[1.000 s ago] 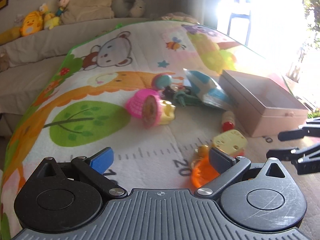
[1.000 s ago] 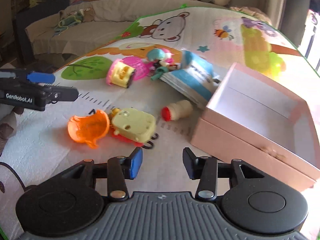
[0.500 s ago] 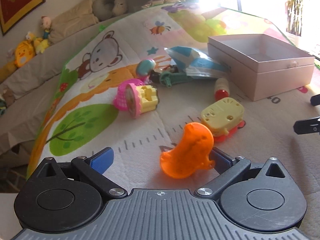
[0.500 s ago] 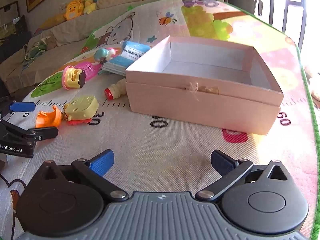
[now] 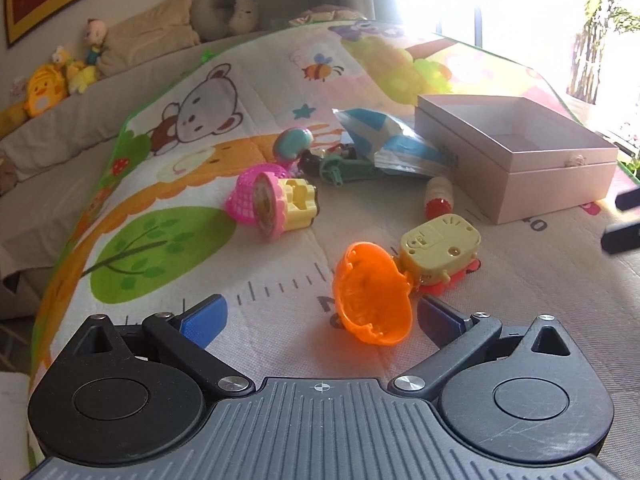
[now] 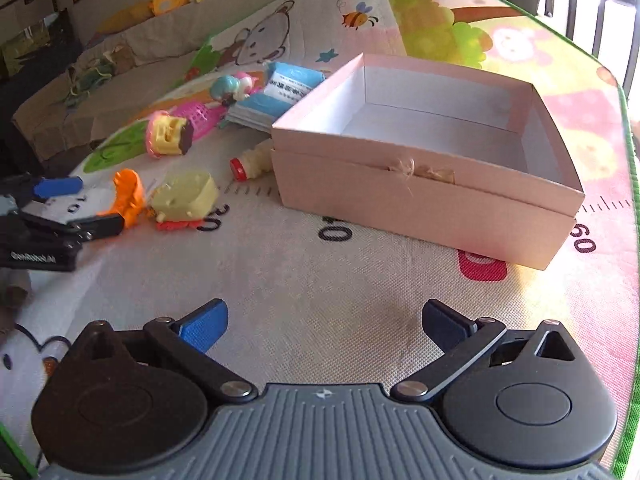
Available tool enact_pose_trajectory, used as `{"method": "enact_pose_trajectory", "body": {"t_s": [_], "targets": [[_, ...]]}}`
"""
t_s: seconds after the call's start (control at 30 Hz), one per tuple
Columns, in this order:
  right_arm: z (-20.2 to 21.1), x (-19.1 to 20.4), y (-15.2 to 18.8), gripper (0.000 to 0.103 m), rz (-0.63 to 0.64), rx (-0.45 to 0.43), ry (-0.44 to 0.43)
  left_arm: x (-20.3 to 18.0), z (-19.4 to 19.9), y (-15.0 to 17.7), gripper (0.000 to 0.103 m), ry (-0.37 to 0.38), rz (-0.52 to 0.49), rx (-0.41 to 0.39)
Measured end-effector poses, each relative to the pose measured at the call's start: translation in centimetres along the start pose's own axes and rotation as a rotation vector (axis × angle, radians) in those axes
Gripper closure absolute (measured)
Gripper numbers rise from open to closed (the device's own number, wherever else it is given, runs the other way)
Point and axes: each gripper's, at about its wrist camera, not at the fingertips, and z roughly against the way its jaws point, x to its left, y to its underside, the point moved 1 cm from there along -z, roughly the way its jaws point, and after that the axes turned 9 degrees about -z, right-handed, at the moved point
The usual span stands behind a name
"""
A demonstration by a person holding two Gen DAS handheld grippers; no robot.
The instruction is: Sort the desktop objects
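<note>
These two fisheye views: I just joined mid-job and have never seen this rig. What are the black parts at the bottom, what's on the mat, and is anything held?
Each picture comes from a camera on a hand-held claw, looking along its two fingers. The left claw is open, with an orange toy between its fingers, against the right one, not clamped. The right claw is open and holds nothing, facing the open pink box. On the play mat lie a yellow toy, a pink basket toy, a small bottle and a blue packet.
</note>
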Motion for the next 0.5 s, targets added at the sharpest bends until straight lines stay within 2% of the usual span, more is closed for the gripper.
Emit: {"method": "enact_pose_trajectory", "body": {"t_s": [0.07,0.1,0.17,0.27,0.3,0.37,0.43,0.5], "targets": [[2.4,-0.2,-1.9,0.000,0.026,-0.155,0.065,0.2,-0.2,-0.1,0.000,0.034,0.031,0.002],[3.1,-0.6,-3.3,0.000,0.032,-0.231,0.126,0.3,-0.4,-0.1,0.000,0.053,0.051,0.003],[2.2,-2.3,-5.8,0.000,-0.003,-0.286,0.243,0.4,-0.8,-0.3,0.000,0.087,0.092,0.007],[-1.9,-6.0,-9.0,0.000,-0.146,-0.187,0.334,0.3,-0.7,-0.3,0.000,0.087,0.104,-0.006],[-3.1,-6.8,-9.4,0.000,-0.181,-0.158,0.327,0.3,-0.5,-0.1,0.000,0.082,0.099,-0.015],[-4.9,-6.6,-10.0,0.000,-0.167,-0.134,0.301,0.7,-0.1,0.1,0.000,0.077,0.095,-0.023],[-6.1,-5.4,-10.4,0.000,-0.119,-0.157,0.345,1.2,0.0,0.4,0.000,0.074,0.096,-0.019],[-7.0,-4.3,-10.9,0.000,-0.095,-0.167,0.306,1.5,-0.1,0.5,0.000,0.069,0.102,-0.013]]}}
